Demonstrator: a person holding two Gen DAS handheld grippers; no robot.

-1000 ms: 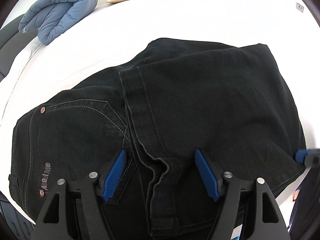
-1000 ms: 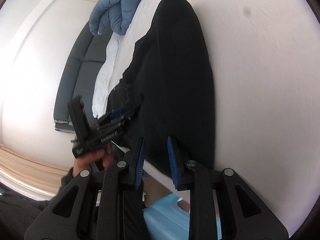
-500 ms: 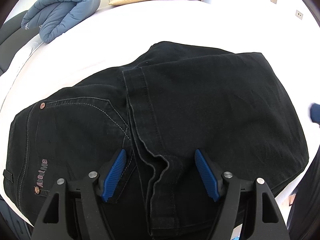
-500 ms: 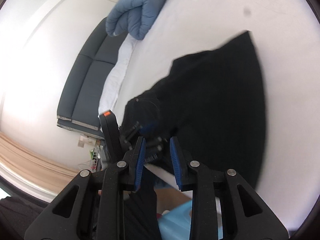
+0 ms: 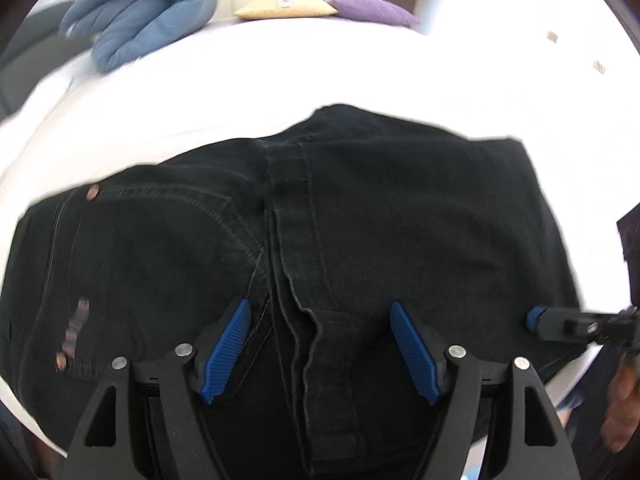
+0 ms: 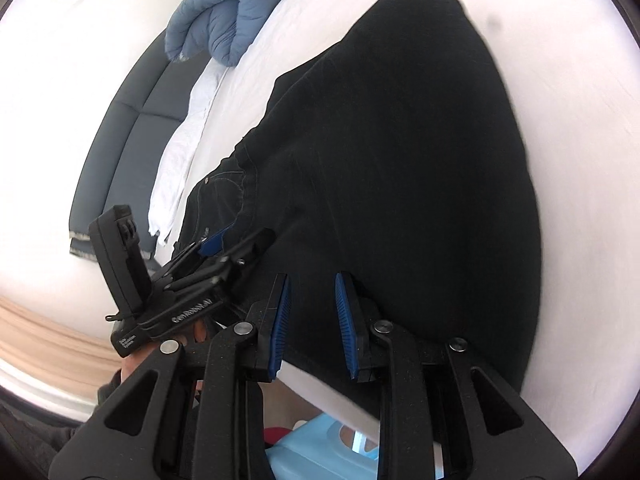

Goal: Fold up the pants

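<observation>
- Since a second ago, both grippers have shifted along the near edge of the white bed [image 5: 360,76], and the pants lie as they did.
- Left gripper [image 5: 320,352] hovers with jaws wide apart over the hem band, gripping nothing.
- Right gripper [image 6: 312,316] is closing, narrowly parted, nothing pinched.
- Black denim pants [image 5: 400,216] lie folded into a compact stack at that edge; perhaps one fold or smoothing remains.

Your left gripper [image 5: 320,354]: matte black frame, silver screw heads, ribbed blue pads on the fingers [image 5: 226,350], bottom centre of frame. Right gripper [image 6: 312,314]: same build. At lower left of the right view, your other gripper's black camera mount bears white lettering; dark sleeve [image 6: 28,432] at bottom left.
</observation>
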